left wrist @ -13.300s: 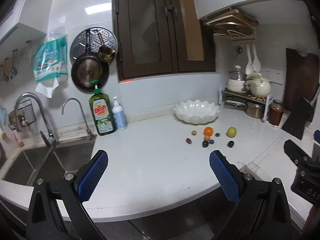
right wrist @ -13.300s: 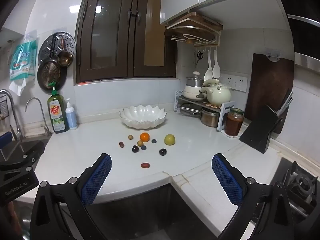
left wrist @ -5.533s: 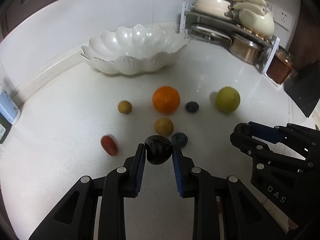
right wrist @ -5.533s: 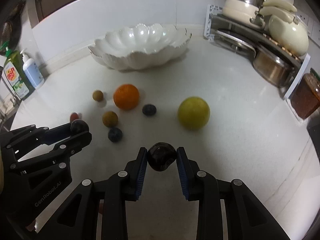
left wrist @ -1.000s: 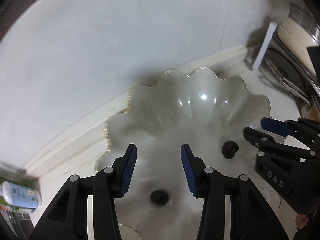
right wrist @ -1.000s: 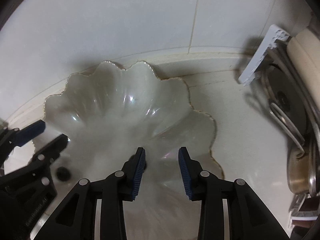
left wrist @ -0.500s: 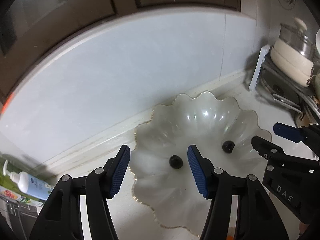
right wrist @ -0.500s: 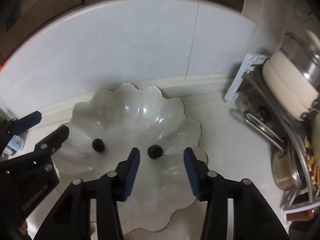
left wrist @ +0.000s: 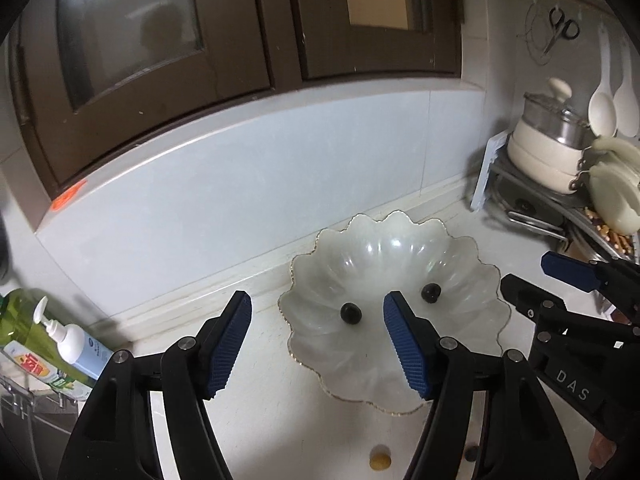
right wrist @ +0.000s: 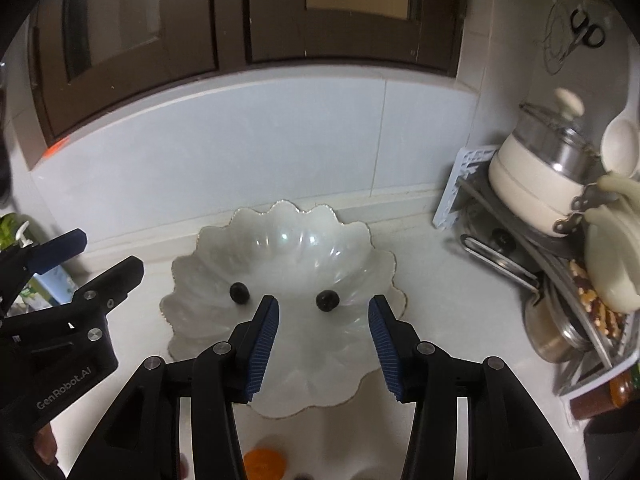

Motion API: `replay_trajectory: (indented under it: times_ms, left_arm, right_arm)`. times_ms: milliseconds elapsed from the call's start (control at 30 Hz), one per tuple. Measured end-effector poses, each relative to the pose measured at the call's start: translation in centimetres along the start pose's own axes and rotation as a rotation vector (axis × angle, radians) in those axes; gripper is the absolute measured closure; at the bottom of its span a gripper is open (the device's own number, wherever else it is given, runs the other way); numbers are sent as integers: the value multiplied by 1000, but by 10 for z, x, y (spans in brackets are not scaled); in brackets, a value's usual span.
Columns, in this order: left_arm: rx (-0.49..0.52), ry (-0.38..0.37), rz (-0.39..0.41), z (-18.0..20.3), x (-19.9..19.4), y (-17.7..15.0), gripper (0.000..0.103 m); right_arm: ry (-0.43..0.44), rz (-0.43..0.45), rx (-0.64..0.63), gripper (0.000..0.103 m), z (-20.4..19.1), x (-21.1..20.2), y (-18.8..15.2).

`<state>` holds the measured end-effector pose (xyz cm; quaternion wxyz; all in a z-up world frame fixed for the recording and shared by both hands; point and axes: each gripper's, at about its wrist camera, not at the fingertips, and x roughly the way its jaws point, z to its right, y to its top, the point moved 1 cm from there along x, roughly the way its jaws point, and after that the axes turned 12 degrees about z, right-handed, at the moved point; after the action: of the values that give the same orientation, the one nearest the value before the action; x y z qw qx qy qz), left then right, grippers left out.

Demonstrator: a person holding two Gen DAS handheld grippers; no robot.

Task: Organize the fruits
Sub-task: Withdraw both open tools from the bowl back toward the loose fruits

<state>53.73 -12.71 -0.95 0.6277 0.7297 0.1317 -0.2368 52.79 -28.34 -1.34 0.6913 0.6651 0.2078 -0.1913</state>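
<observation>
The white scalloped bowl (left wrist: 394, 246) (right wrist: 288, 236) stands against the back wall with two dark round fruits in it (left wrist: 351, 314) (left wrist: 431, 293). The right wrist view shows the same pair (right wrist: 239, 293) (right wrist: 328, 301). My left gripper (left wrist: 317, 302) hovers above the bowl's left side, its jaws opening with nothing between them. Over the bowl's right half, my right gripper (right wrist: 323, 305) is open and empty, clear of the fruit below it. An orange (right wrist: 264, 464) and a small yellowish fruit (left wrist: 379, 462) lie on the counter in front of the bowl.
A green dish soap bottle (left wrist: 24, 344) and a pump bottle (left wrist: 76, 344) stand at the left. A rack with a white pot (right wrist: 536, 184), a pan and lids fills the right corner. Dark cabinet doors (left wrist: 160, 40) hang above the tiled wall.
Both grippers have lifted up and back from the bowl, which now looks smaller and lower. Both pairs of jaws stand wider than a second ago. The two dark fruits stay in the bowl.
</observation>
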Motion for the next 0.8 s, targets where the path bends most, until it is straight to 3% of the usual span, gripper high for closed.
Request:
replay_trajectory:
  times_ms: [367, 800]
  left_arm:
    - [-19, -23, 84, -12, -55, -6, 35]
    - [-25, -60, 123, -20, -106, -27, 31]
  right_arm:
    - [-7, 103, 11, 55, -6, -56, -6]
    - [-17, 193, -4, 55, -24, -116, -27]
